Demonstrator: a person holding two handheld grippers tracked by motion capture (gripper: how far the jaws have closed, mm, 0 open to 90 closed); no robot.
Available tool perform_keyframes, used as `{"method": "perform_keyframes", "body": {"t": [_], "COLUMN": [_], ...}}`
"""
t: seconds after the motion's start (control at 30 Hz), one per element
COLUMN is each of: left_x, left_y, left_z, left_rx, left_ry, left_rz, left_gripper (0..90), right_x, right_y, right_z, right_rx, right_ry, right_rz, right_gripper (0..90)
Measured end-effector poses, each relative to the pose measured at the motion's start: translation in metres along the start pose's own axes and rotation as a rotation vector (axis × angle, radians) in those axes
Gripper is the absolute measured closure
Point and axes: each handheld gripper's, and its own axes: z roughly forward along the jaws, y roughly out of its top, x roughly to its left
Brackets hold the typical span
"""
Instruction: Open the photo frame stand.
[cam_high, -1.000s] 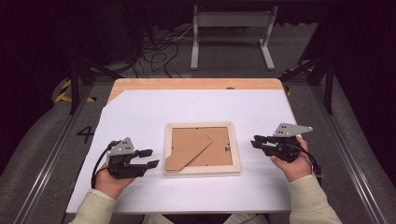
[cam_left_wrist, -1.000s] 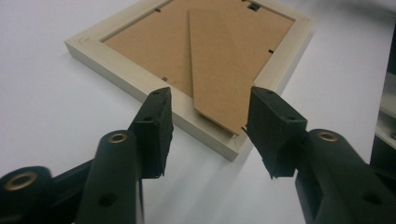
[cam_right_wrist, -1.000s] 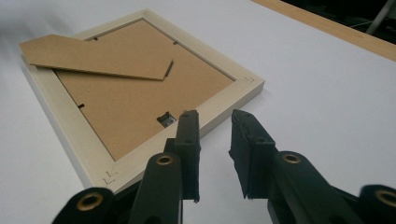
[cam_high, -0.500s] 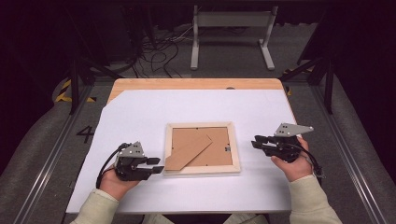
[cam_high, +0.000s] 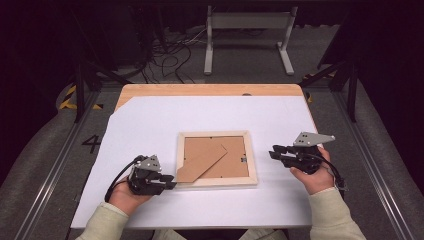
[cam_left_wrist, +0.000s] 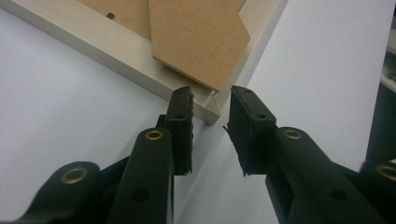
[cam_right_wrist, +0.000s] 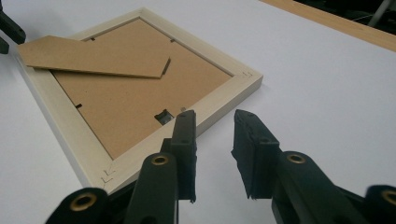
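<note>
frame: pale wooden picture frame (cam_high: 217, 159) lying face down on white table cover (cam_high: 150, 120), brown fibreboard back up
stand: brown fibreboard easel flap (cam_high: 200, 162) lies loose across the back, tip overhangs the corner just ahead of left gripper (cam_left_wrist: 211, 105)
left gripper: jaws narrowly apart, holding nothing, frame corner right at the tips
right gripper: right gripper (cam_right_wrist: 212, 120) jaws apart, holding nothing, frame edge just ahead-left of them
handling: looks light, stiff; glass likely underneath, so fragile
grip: wooden rail, not the thin flap
</note>
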Motion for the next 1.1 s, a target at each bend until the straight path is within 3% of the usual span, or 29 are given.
{"method": "perform_keyframes", "body": {"t": [0.2,0.43,1.1], "left_x": [-0.001,-0.002,-0.003], "left_y": [0.001,0.004,0.015], "left_z": [0.005,0.006,-0.01], "left_rx": [0.05,0.056,-0.033], "left_ry": [-0.002,-0.009,-0.031], "left_rz": [0.018,0.019,0.026], "left_gripper": [78.4,83.5,87.3], "right_x": [0.0,0.0,-0.001], "right_y": [0.0,-0.001,-0.004], "right_z": [0.0,-0.001,-0.001], "right_rx": [0.003,0.003,0.013], "right_ry": [0.001,0.0,-0.006], "right_rz": [-0.002,0.001,0.005], "right_gripper": [69.4,69.4,69.4]}}
